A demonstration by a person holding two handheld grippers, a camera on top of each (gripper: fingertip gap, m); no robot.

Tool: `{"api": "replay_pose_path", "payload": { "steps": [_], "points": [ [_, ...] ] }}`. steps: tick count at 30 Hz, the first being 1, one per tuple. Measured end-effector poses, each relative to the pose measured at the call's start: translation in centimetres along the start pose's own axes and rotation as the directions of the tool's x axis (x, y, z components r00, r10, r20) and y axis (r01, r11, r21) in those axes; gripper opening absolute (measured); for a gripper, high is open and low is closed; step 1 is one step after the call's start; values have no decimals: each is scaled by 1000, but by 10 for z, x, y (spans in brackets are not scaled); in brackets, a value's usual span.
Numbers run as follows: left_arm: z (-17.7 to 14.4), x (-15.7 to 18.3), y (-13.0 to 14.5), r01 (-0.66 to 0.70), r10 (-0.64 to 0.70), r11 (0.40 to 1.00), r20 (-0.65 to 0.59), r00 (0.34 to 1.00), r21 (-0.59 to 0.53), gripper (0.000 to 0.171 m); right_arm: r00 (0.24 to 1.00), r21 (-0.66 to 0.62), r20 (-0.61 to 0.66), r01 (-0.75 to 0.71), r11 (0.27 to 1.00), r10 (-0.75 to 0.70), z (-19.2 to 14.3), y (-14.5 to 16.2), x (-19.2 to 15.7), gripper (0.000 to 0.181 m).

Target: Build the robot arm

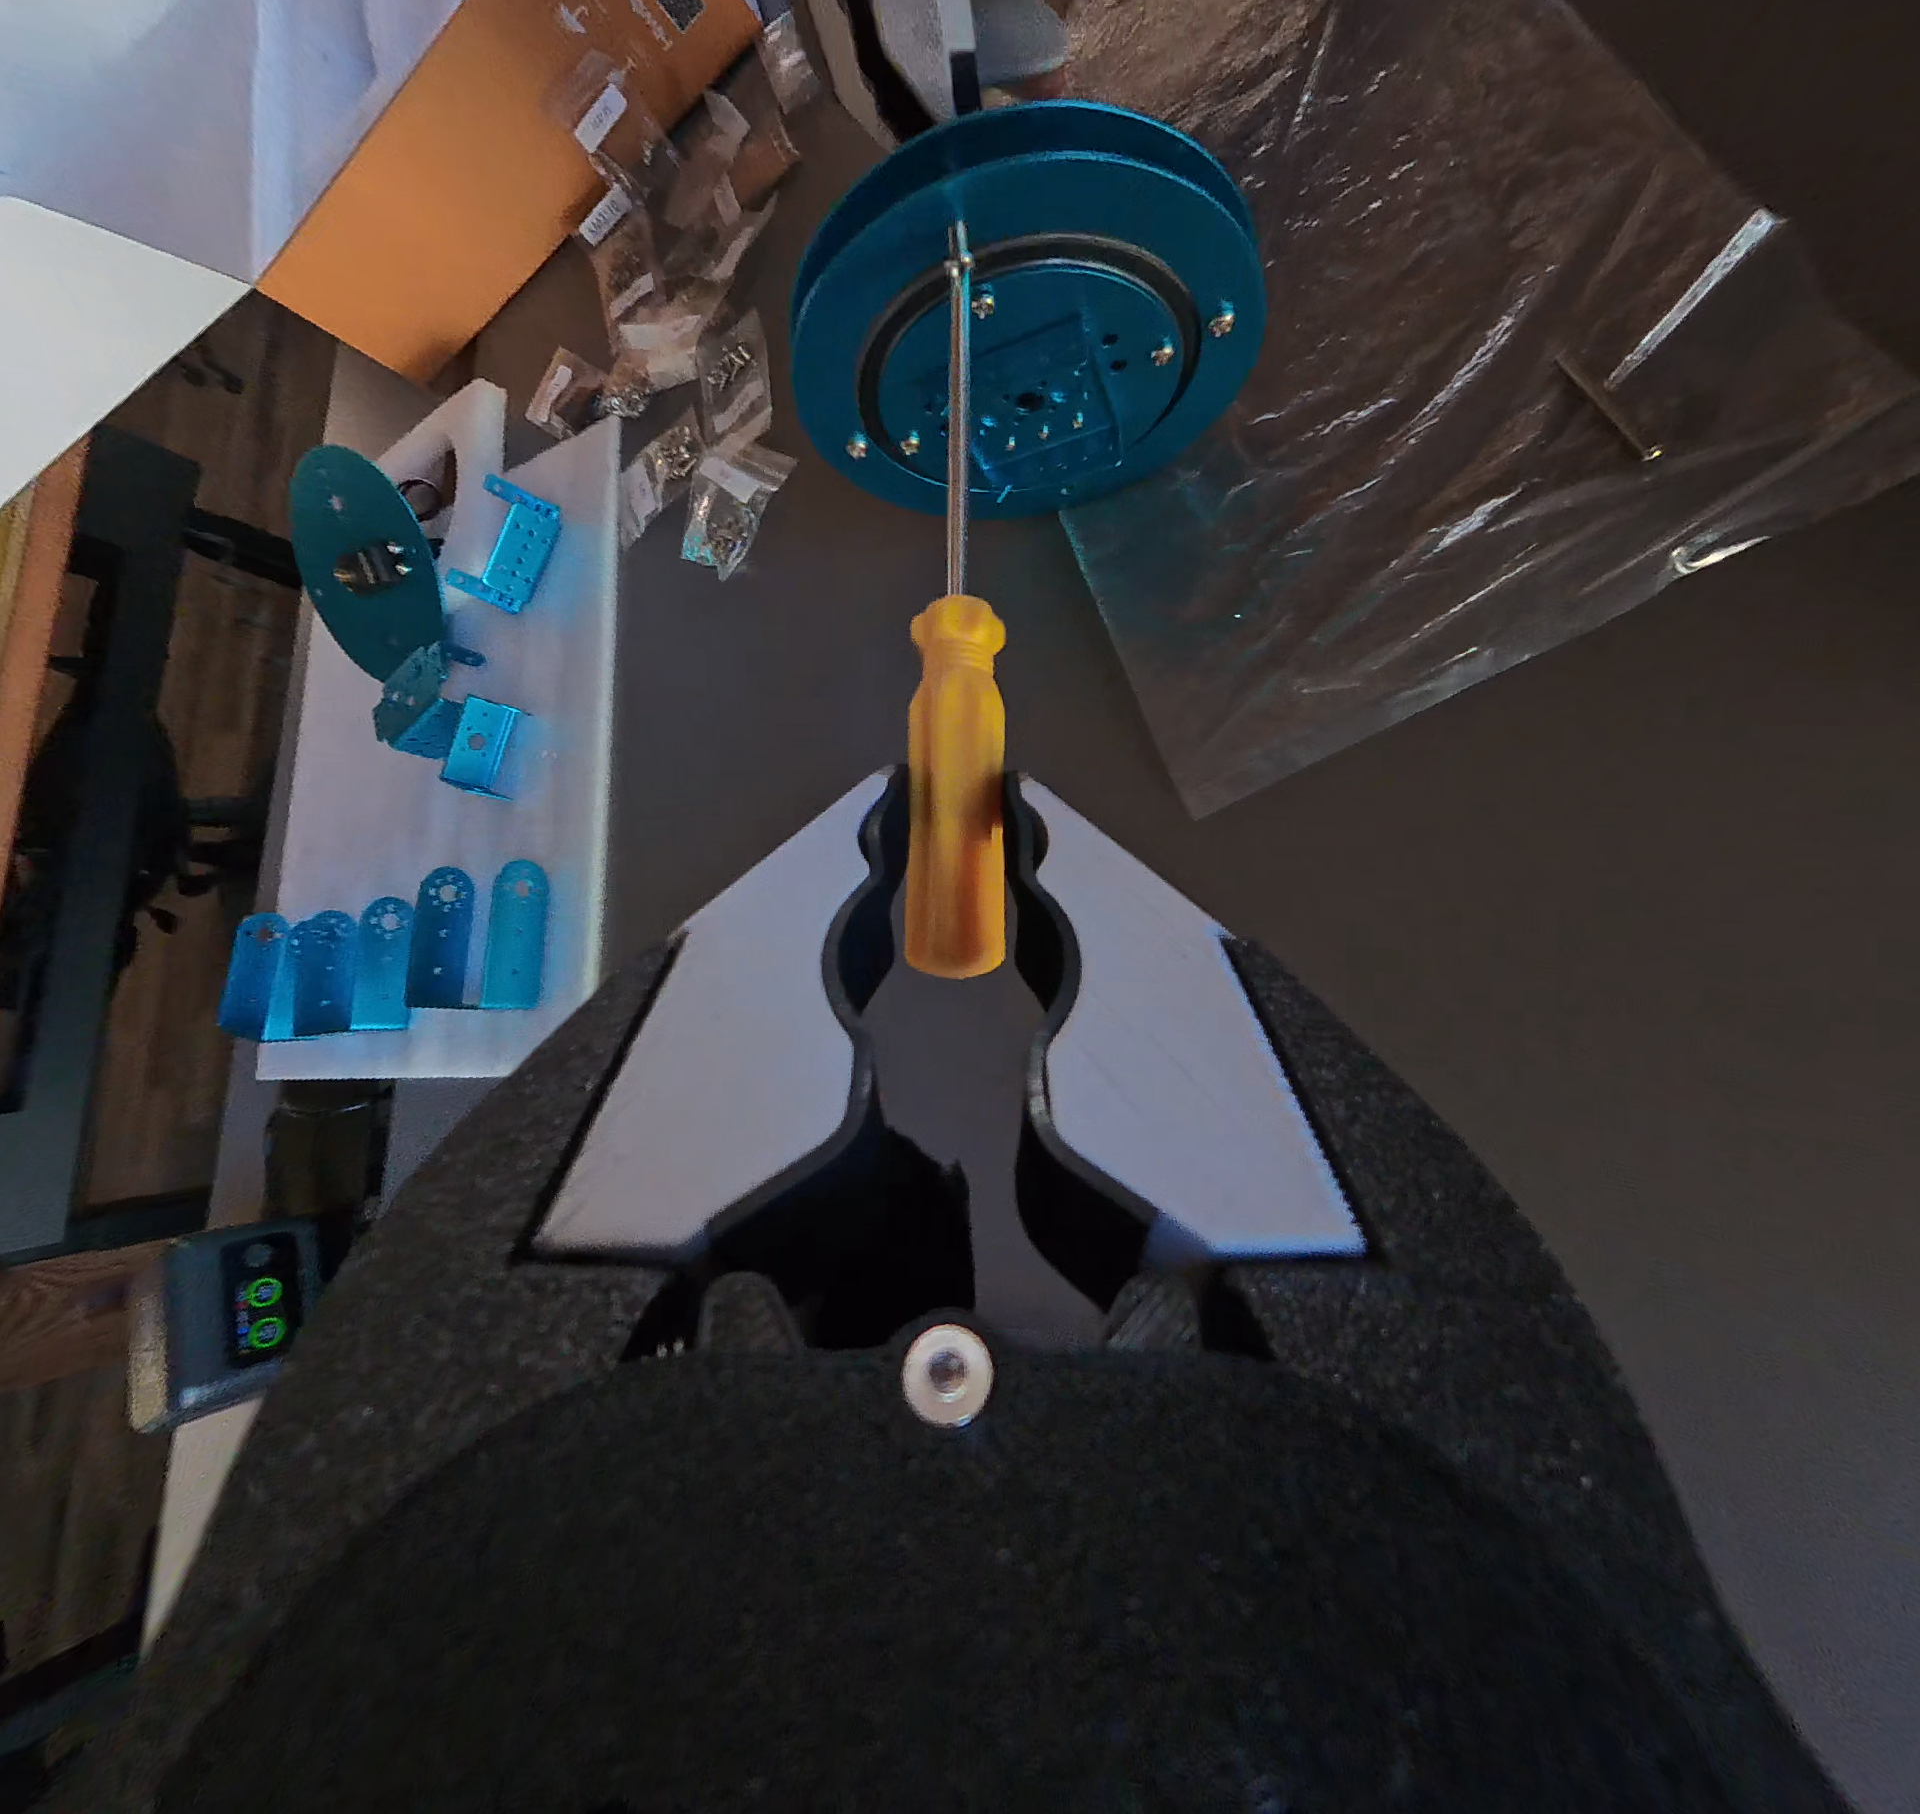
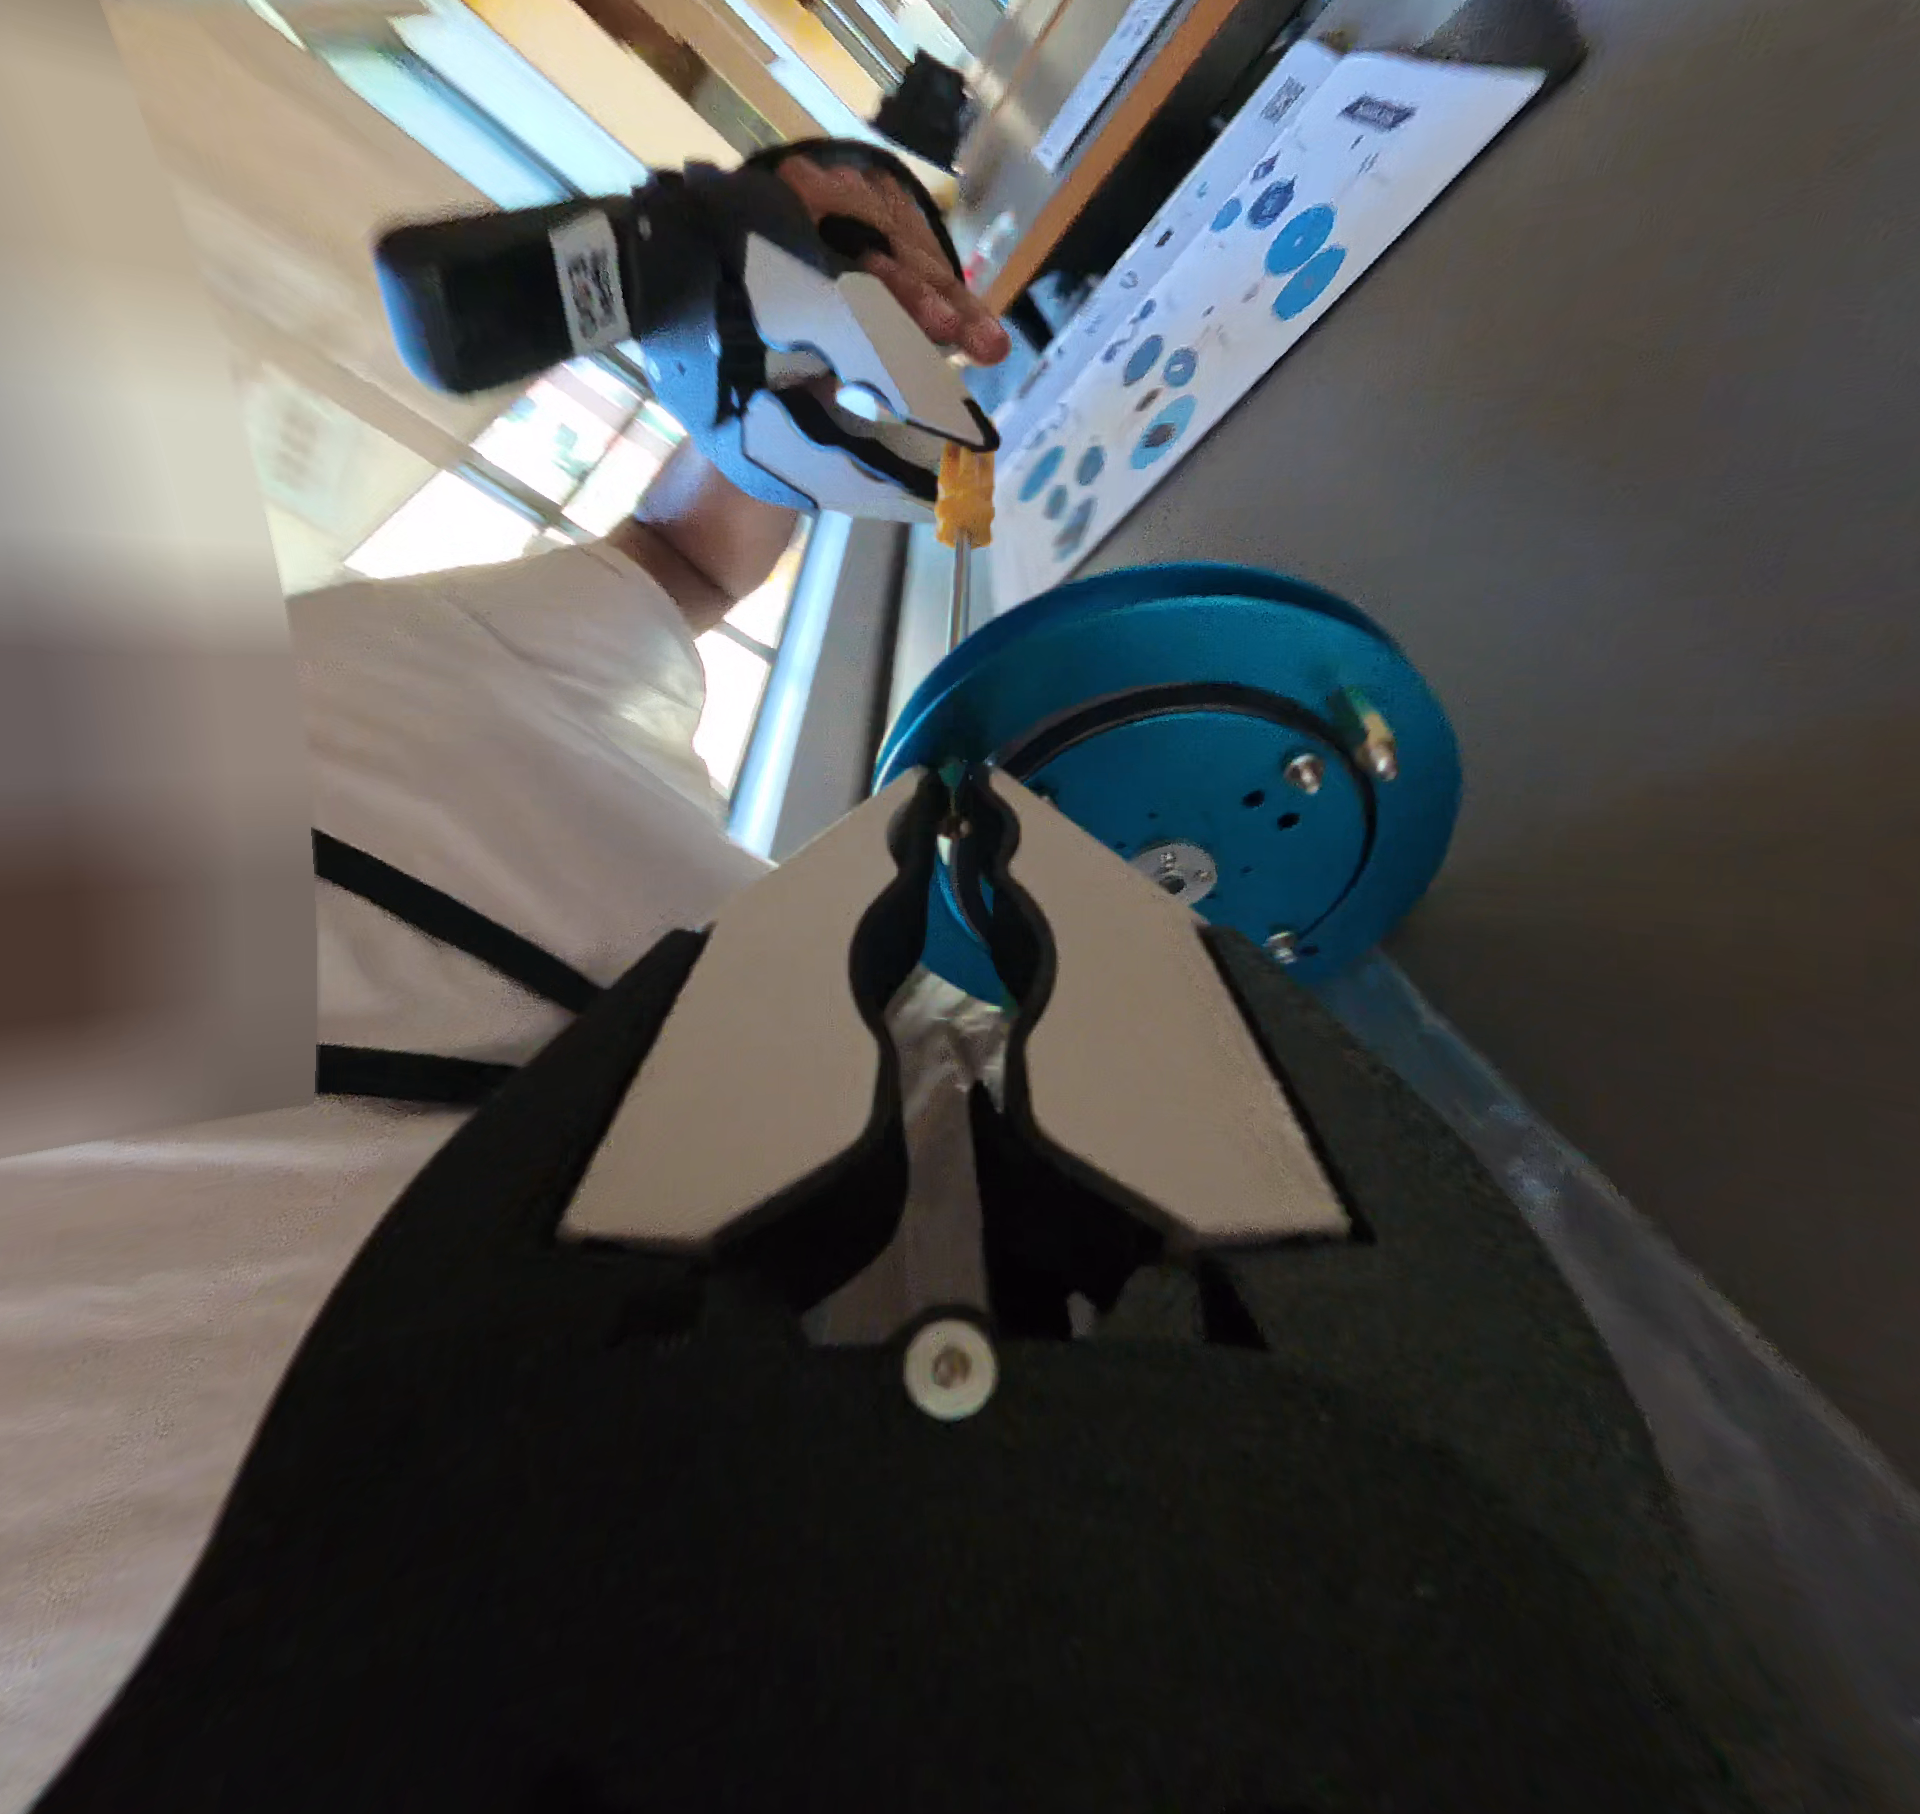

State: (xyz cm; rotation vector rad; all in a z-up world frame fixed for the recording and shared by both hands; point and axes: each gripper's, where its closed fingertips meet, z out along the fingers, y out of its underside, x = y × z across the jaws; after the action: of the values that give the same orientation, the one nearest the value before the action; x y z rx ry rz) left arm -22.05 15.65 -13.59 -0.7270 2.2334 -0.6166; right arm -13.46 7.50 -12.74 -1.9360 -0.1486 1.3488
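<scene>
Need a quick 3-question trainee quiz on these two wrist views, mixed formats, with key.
1. Multiple choice: what does the left gripper hold? A) a hex key B) an orange-handled screwdriver C) a blue bracket
2. True or false: the right gripper is closed at the rim of the blue disc assembly.
3. Fill in: the blue U-brackets stand on a ____ foam sheet.

Key: 1 B. 2 True. 3 White.
</scene>
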Motion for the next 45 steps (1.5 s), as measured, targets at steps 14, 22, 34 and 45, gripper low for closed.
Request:
{"api": "replay_pose_path", "payload": {
  "steps": [14, 22, 34, 45],
  "points": [
    [8, 2, 1, 43, -44, 999, -47, 998, -24, 16, 500, -386, -336, 700, 601, -798, -5, 5, 10, 4],
    [1, 1, -4, 39, -40, 999, -28, 999, -21, 17, 543, -384, -334, 668, 638, -770, -3, 3, 13, 4],
    [-12, -4, -9, 16, -19, 998, -39, 999, -68, 17, 512, -375, -312, 707, 599, -800, 1, 8, 9, 4],
    [-14, 0, -10, 17, -21, 998, -58, 998, -67, 17, 512, -368, -310, 712, 598, -801, 1, 6, 10, 4]
  ]
}}
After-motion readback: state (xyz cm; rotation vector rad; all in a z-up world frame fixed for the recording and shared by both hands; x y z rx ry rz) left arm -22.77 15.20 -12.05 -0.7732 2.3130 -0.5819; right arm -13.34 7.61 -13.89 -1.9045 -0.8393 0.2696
